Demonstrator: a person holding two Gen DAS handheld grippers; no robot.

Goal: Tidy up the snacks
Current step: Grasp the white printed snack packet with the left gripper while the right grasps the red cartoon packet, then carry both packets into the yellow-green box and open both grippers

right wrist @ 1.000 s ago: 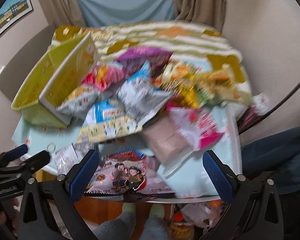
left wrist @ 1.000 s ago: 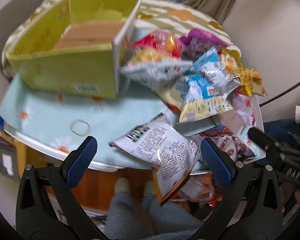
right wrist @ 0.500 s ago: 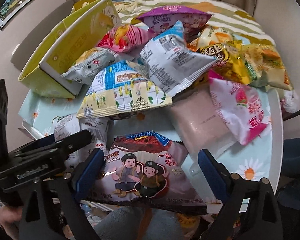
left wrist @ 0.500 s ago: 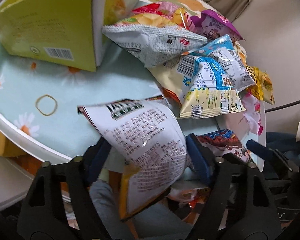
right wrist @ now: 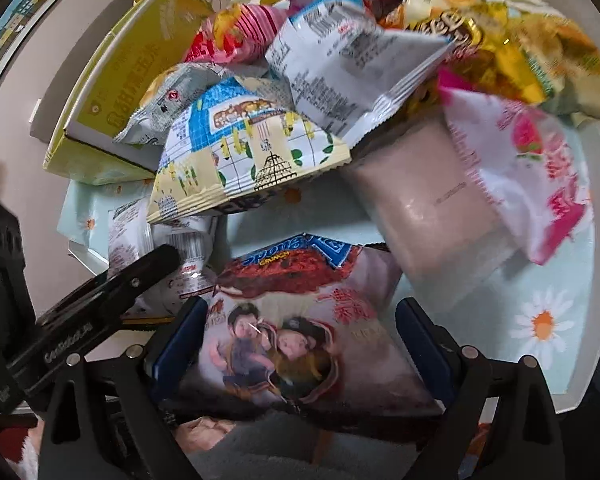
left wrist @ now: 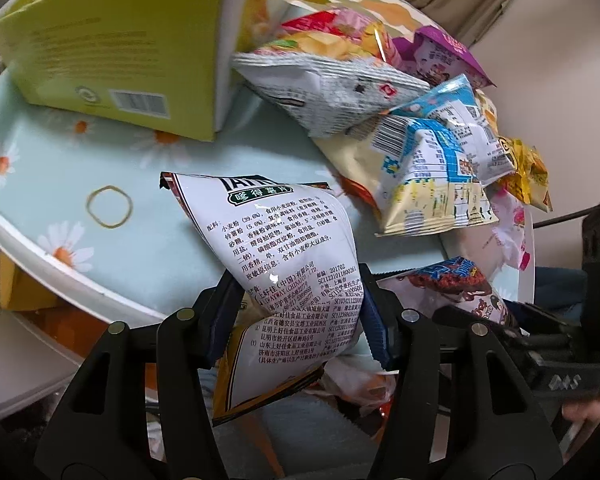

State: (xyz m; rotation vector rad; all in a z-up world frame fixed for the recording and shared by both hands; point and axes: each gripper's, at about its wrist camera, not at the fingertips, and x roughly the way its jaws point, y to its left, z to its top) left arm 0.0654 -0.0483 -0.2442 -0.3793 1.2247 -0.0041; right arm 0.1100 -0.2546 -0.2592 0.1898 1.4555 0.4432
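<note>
My left gripper (left wrist: 298, 322) is shut on a white snack bag with black print (left wrist: 284, 264) at the table's near edge; the bag's lower end hangs off the edge. The left gripper also shows in the right wrist view (right wrist: 100, 292). My right gripper (right wrist: 300, 344) is open, its blue pads either side of a bag with cartoon figures (right wrist: 292, 328), not squeezing it. That bag also shows in the left wrist view (left wrist: 456, 292). A yellow-green cardboard box (left wrist: 120, 52) stands at the back left.
A pile of snack bags covers the table's right and back: a blue-and-cream bag (right wrist: 244, 152), a white bag (right wrist: 348, 64), a pink strawberry bag (right wrist: 532, 168), yellow bags (right wrist: 512, 52). A rubber band (left wrist: 109, 206) lies on the daisy-print tablecloth (left wrist: 52, 168).
My left gripper closed from wide open onto the white printed bag. My right gripper moved forward around the cartoon bag and narrowed a little.
</note>
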